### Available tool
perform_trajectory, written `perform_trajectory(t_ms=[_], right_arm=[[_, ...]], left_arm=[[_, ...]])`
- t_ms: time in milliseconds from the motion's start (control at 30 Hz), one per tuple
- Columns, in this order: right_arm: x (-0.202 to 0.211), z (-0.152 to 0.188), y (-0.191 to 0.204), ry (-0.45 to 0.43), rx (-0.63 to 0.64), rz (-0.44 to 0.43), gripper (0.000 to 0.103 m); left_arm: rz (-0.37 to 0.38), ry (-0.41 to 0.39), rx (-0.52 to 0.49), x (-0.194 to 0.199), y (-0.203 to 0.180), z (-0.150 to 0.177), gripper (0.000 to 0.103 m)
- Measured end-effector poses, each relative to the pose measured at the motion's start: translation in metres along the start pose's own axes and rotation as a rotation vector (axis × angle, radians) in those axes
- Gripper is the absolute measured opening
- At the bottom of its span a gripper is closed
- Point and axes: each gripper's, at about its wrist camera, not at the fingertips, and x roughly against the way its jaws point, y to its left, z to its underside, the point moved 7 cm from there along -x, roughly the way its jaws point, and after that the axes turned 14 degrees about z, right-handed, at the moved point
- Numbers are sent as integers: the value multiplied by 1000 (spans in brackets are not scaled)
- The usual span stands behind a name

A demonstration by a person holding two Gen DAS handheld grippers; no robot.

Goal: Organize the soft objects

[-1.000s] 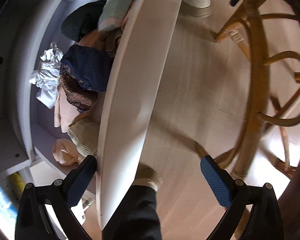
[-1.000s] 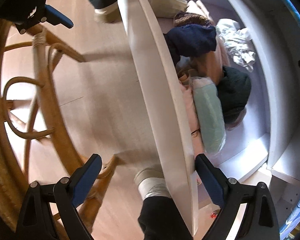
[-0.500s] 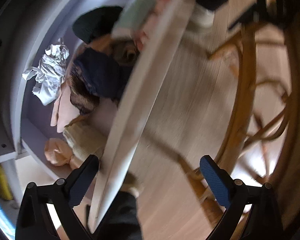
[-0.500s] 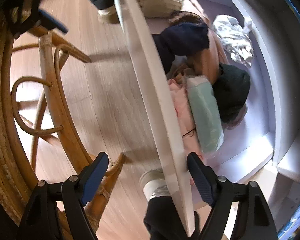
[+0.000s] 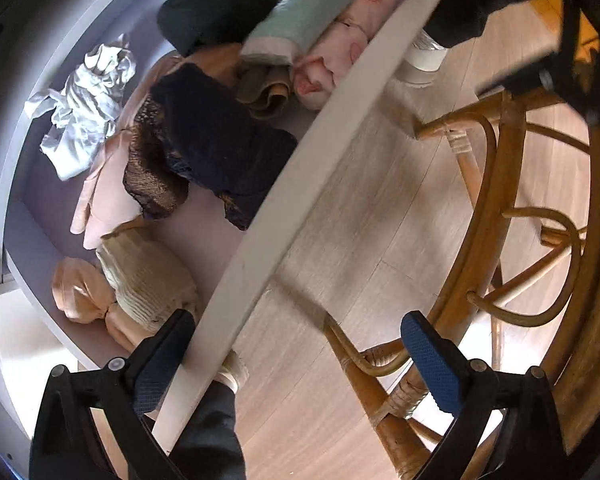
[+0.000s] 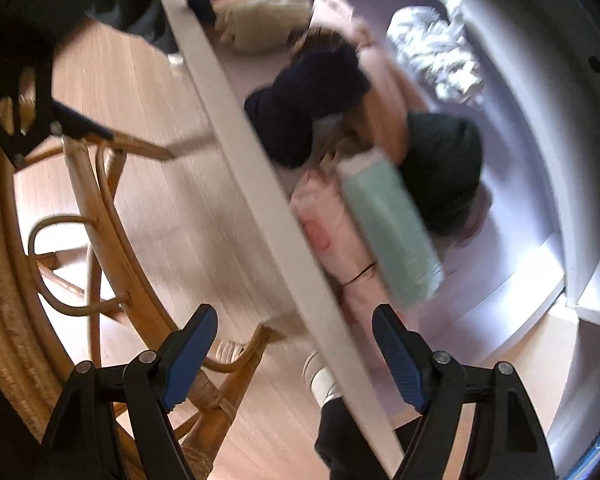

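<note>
An open white drawer [image 5: 40,208] lies below me with soft clothes in it. I see a navy garment [image 5: 220,140], a mint roll [image 5: 300,20], a pink roll [image 5: 332,64], a dark green bundle [image 5: 212,16], a crumpled white cloth [image 5: 88,100] and a cream knit [image 5: 148,280]. My left gripper [image 5: 296,360] is open and points down, astride the drawer front [image 5: 300,184], holding nothing. My right gripper [image 6: 292,354] is open too, astride the same front [image 6: 260,168]. The mint roll [image 6: 388,232] and navy garment [image 6: 308,104] lie just beyond it.
A rattan chair [image 5: 500,220] stands on the wood floor [image 5: 380,208] beside the drawer, also visible as the chair [image 6: 80,220] at left. The person's socked foot [image 5: 230,372] is under the drawer front. Cabinet walls [image 6: 540,160] curve round the drawer's far side.
The left view has swung over the drawer, so more of the clothes show. The right gripper's jaws have come closer together, and its view has rolled and blurred.
</note>
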Motion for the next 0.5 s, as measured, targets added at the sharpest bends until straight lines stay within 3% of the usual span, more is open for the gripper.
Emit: perform_trajectory(t_ms=[133,233,333,400,500], right_arm=[[-4,3,5,24,6,-9,85],[-4,3,5,37,-51,-66,88],[-2,8,12,36,-23,-108,81],[6,6,10,-6,-32,-122,81],[38,-6,-19,-154,-148,-116,81]], left_arm=[[52,-11,44,5,3,0,102],[77,16,25,5,-4,5,102],[109,26,37,6,-6,9,101],[110,12,28,11,-6,9,103],[82,-65,12,33,-5,3,103]])
